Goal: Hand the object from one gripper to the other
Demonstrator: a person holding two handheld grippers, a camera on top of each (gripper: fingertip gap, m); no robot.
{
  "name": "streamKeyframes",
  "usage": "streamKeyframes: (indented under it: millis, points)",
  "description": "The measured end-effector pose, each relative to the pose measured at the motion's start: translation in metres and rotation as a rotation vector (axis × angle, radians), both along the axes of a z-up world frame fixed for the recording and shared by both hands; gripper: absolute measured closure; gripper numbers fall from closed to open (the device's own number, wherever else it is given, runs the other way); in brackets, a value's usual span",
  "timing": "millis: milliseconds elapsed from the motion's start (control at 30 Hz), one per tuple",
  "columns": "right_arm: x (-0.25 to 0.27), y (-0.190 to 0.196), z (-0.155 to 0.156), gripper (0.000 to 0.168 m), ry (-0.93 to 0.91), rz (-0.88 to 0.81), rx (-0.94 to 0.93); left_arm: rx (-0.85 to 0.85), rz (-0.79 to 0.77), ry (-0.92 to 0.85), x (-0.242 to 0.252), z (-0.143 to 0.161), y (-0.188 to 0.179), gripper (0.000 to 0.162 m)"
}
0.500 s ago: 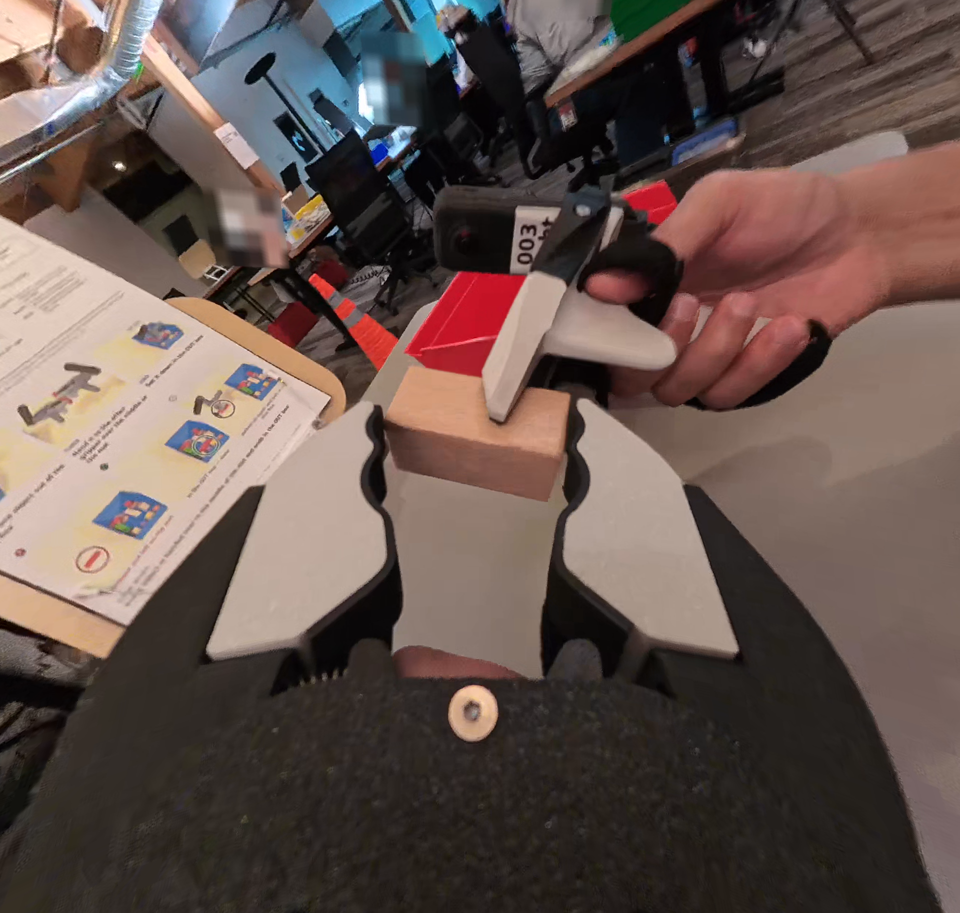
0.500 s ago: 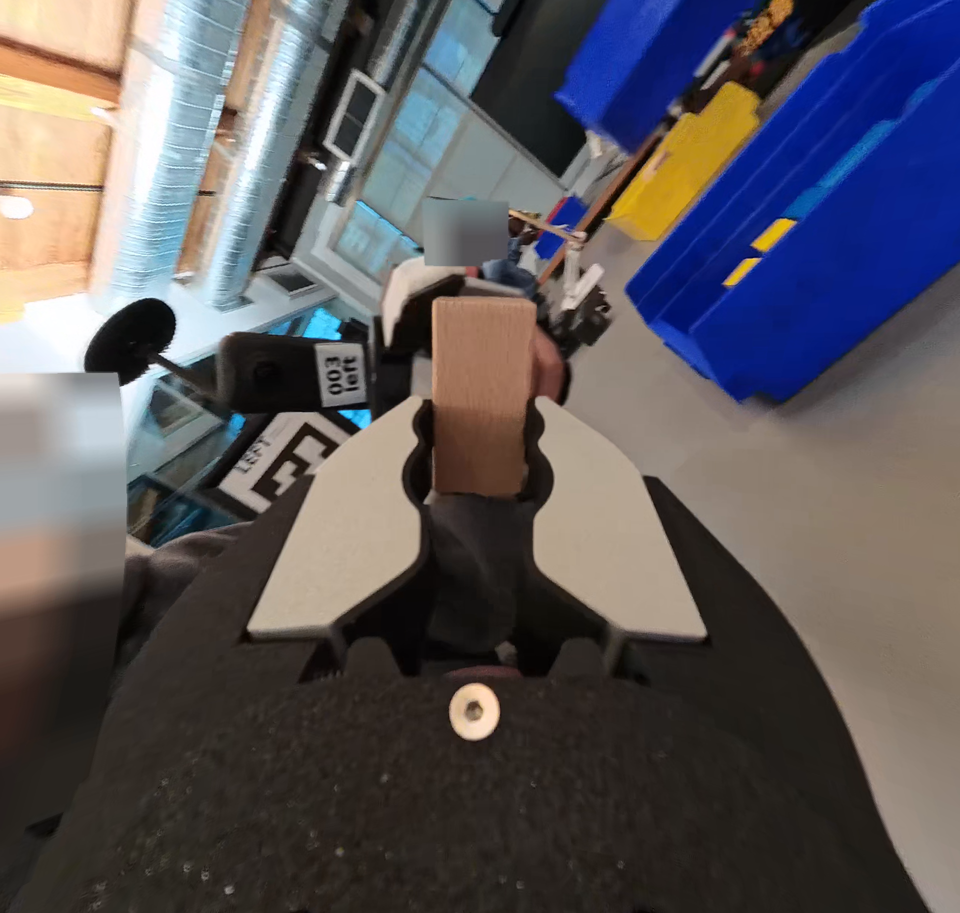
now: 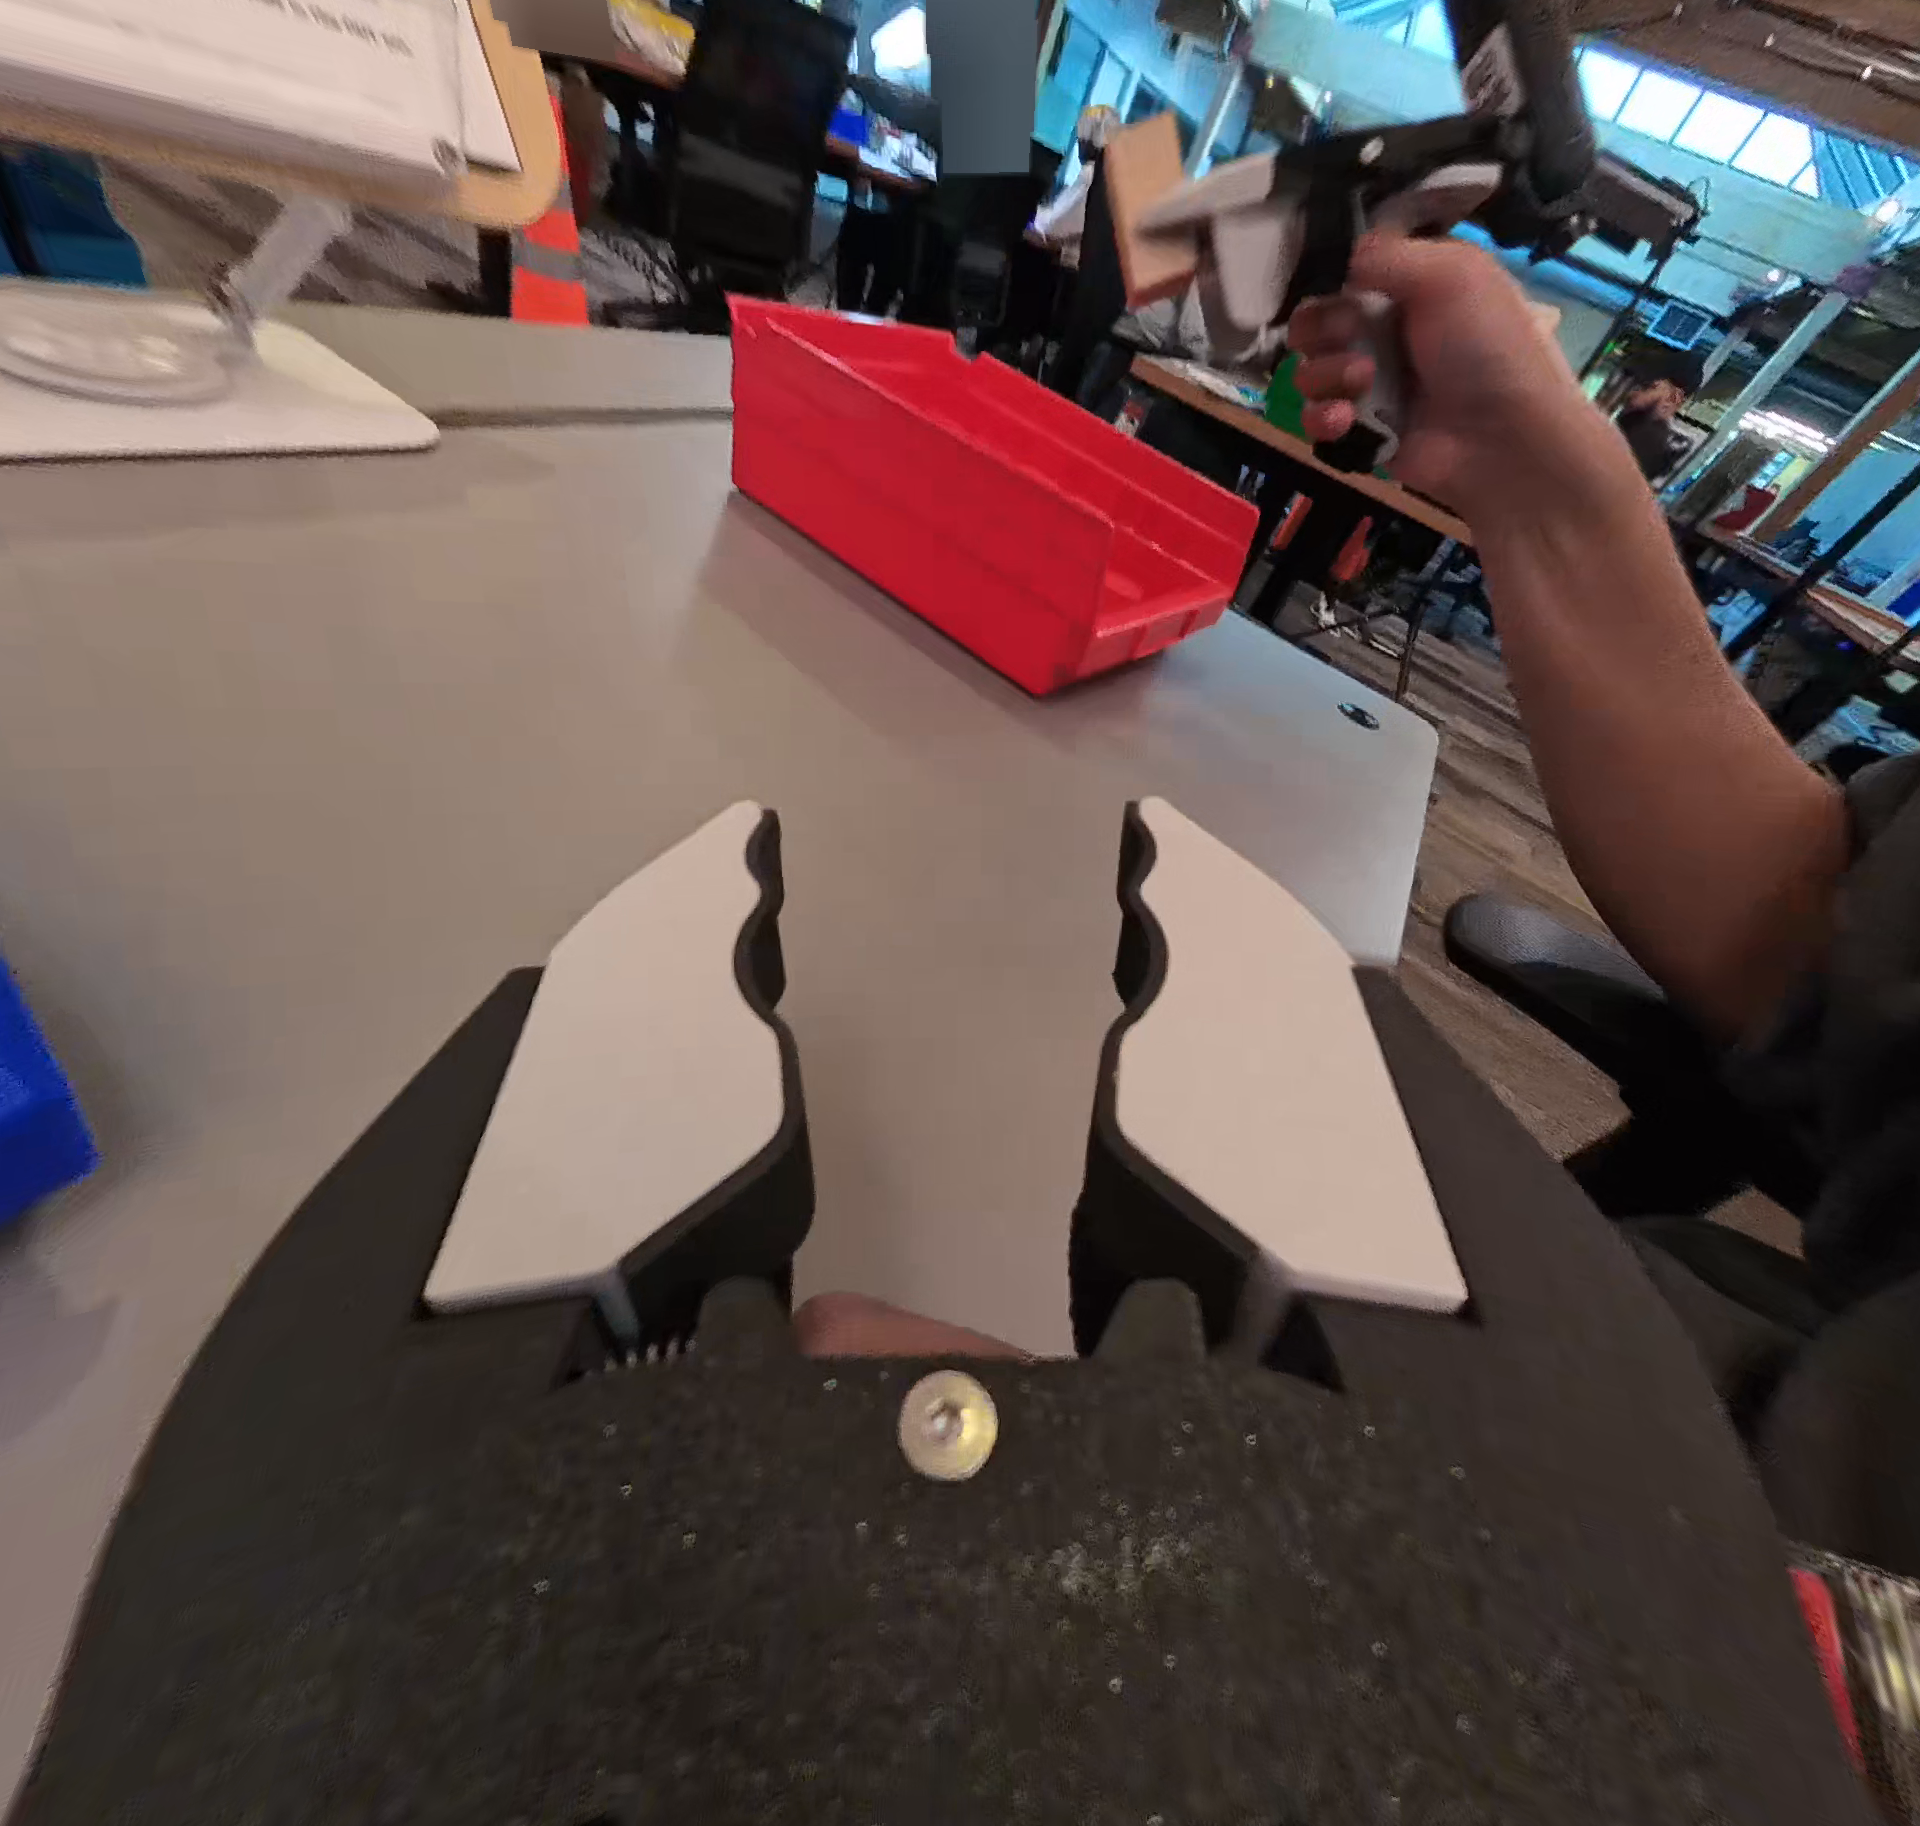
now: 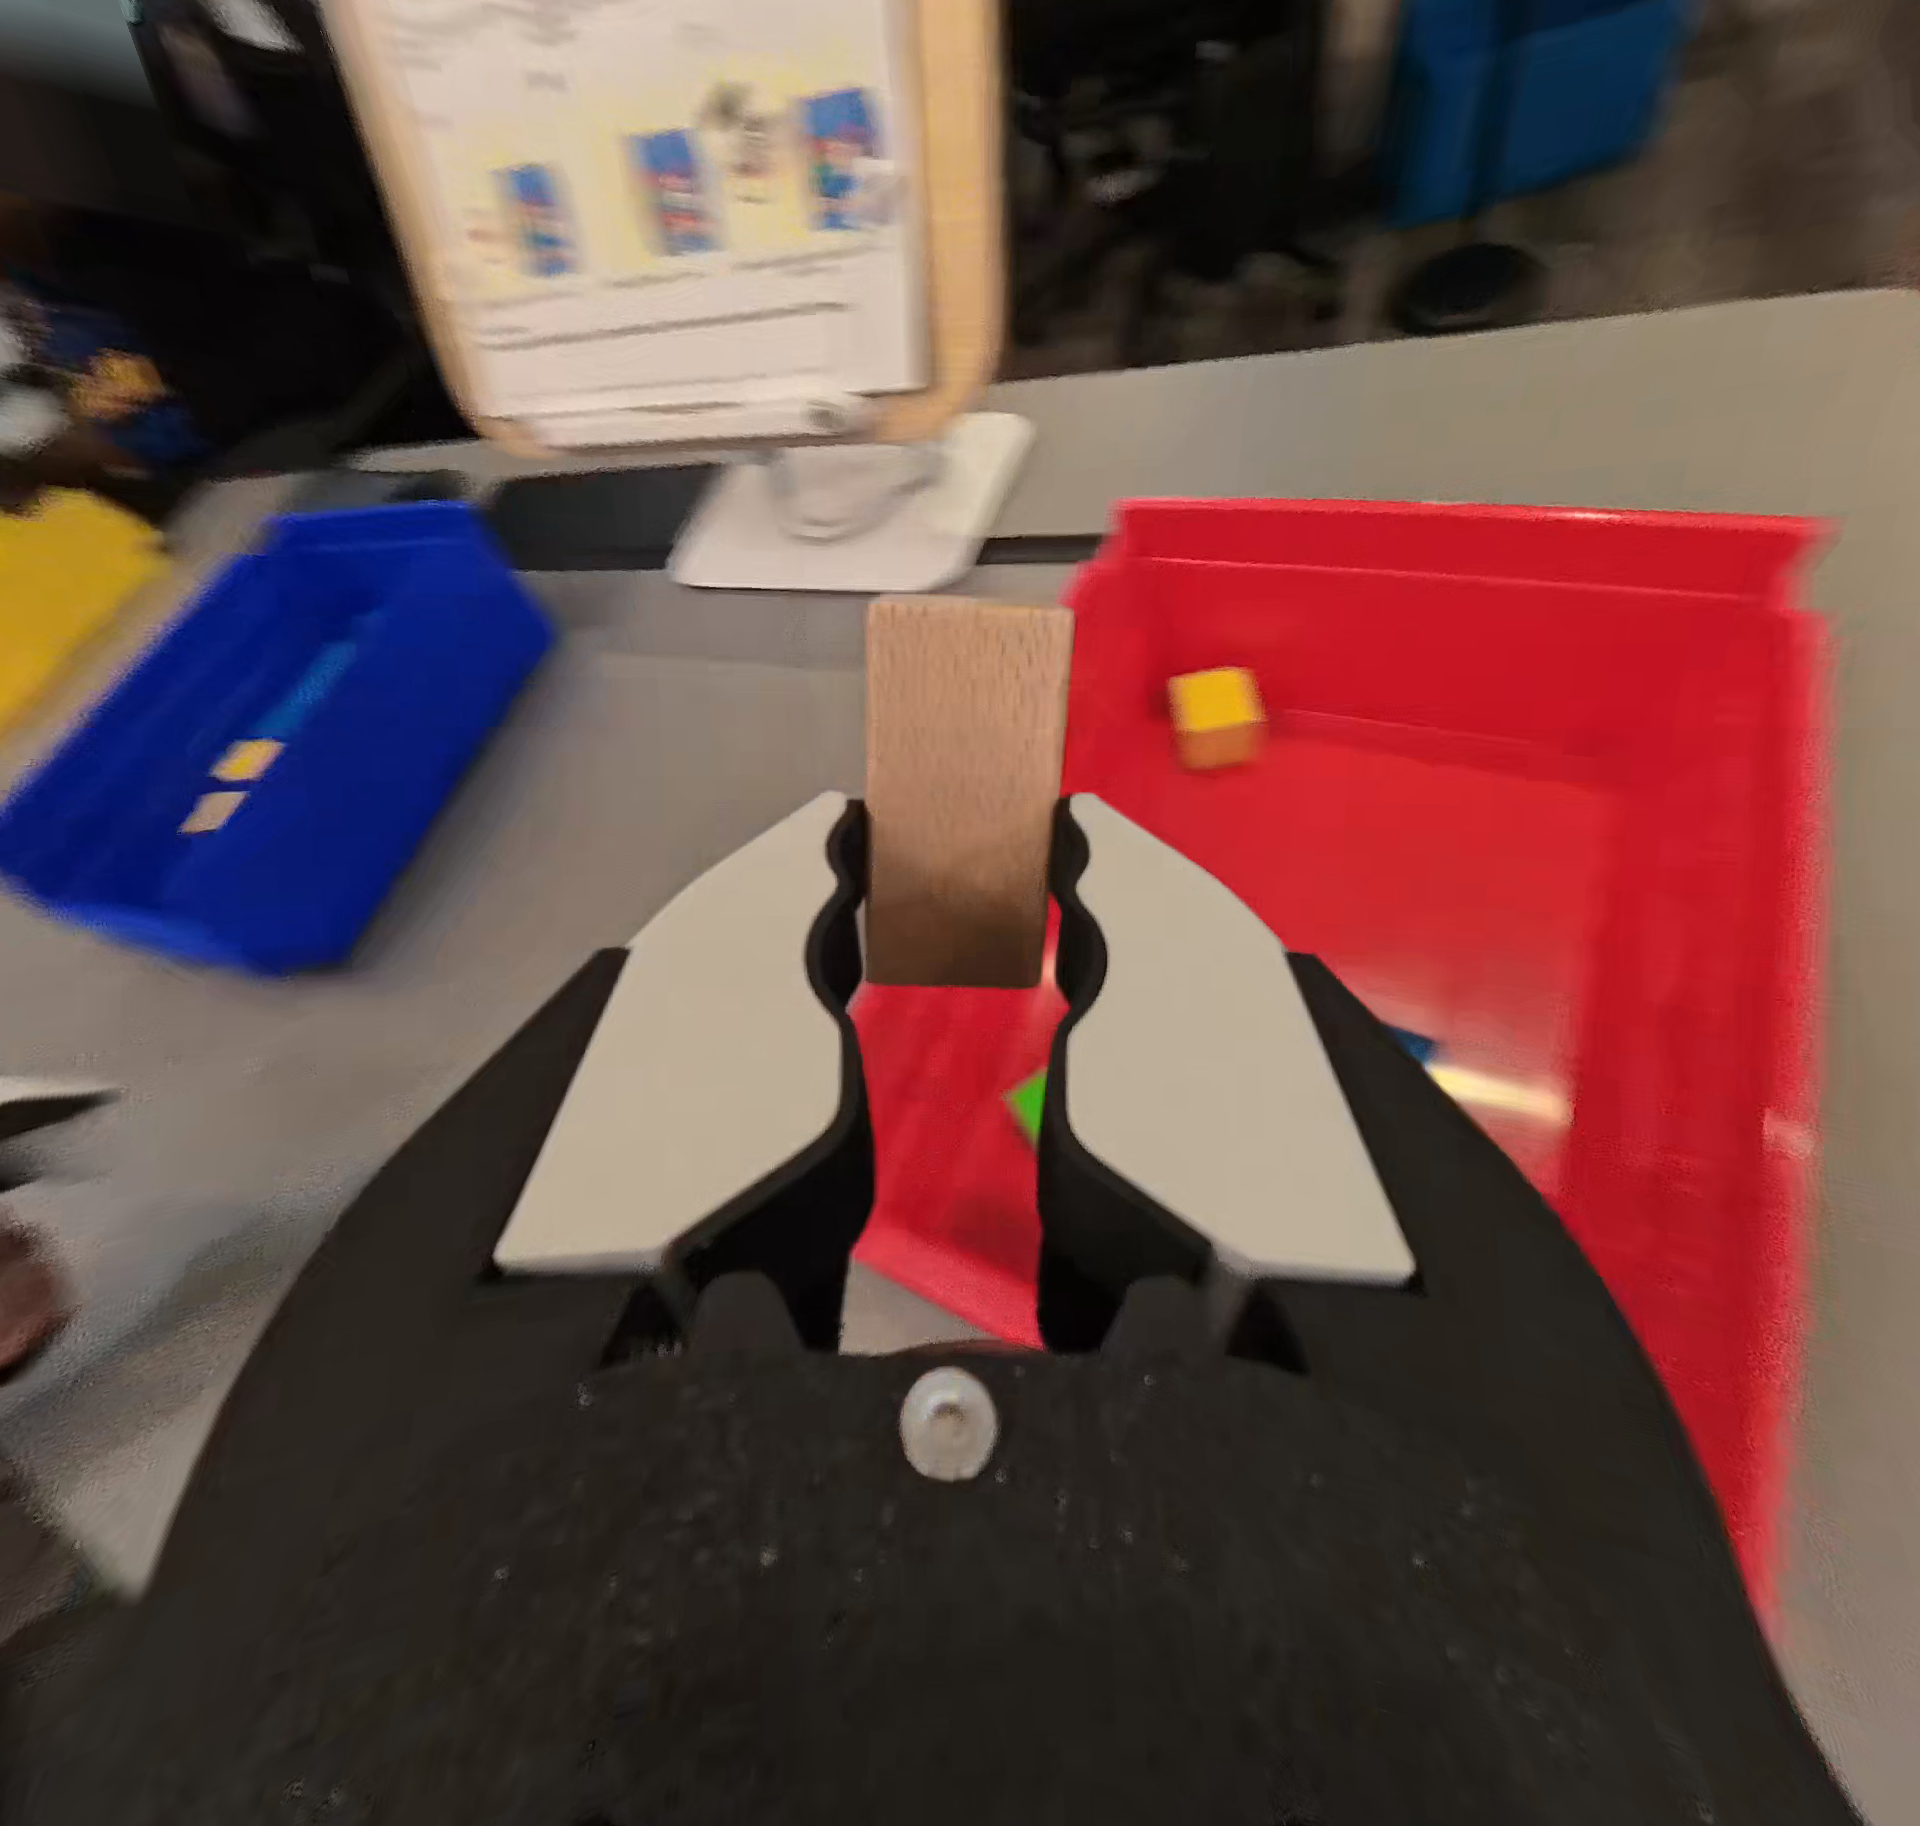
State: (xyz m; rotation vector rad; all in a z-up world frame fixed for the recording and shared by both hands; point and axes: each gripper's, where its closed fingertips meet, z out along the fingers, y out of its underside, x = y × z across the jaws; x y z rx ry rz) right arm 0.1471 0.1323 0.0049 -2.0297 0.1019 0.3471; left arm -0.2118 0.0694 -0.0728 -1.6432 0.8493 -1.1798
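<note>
We see our right gripper [image 4: 958, 815] squeezing the wooden block [image 4: 966, 789] | our left gripper [image 3: 948, 826] wide apart, holding nothing | red bin [image 3: 935, 488] on the gray table [image 3: 364, 685]

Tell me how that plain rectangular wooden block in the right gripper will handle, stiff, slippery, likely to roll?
The plain rectangular wooden block looks rigid. Its flat faces probably won't roll. The right gripper pinches only its lower end, so it might pivot.

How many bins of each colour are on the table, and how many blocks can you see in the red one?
Red bin: 1
Blue bin: 1
Yellow block in the red bin: 1
Green piece, partly hidden behind the gripper: 1
Total: 4
</note>
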Motion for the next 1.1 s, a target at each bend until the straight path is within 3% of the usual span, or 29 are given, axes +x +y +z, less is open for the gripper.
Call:
streamKeyframes:
  millis: [100,300,533,700,967,1033,1100]
  points:
    - [0.047,0.030,-0.028,0.135,-0.162,-0.097,-0.182,0.000,0.016,-0.013,-0.003,-0.002,0.004,0.106]
    - [0.099,0.090,-0.124,0.134,-0.260,-0.100,-0.614,0.025,0.006,0.032,0.001,-0.006,-0.001,0.107]
    - [0.099,0.117,-0.191,0.134,-0.138,-0.123,-0.821,0.145,0.011,0.088,0.000,-0.002,-0.008,0.107]
    - [0.092,0.131,-0.195,0.134,-0.237,-0.140,-0.822,0.150,0.001,0.124,0.000,-0.009,-0.007,0.107]
    - [0.089,0.132,-0.195,0.133,-0.200,-0.126,-0.805,0.176,0.013,0.148,-0.005,-0.010,-0.003,0.106]
    - [0.085,0.132,-0.183,0.116,-0.175,-0.118,-0.759,0.180,0.027,0.150,-0.007,-0.009,-0.001,0.106]
    - [0.068,0.127,-0.147,0.127,-0.151,-0.072,-0.613,0.175,0.032,0.148,-0.010,-0.009,0.001,0.106]
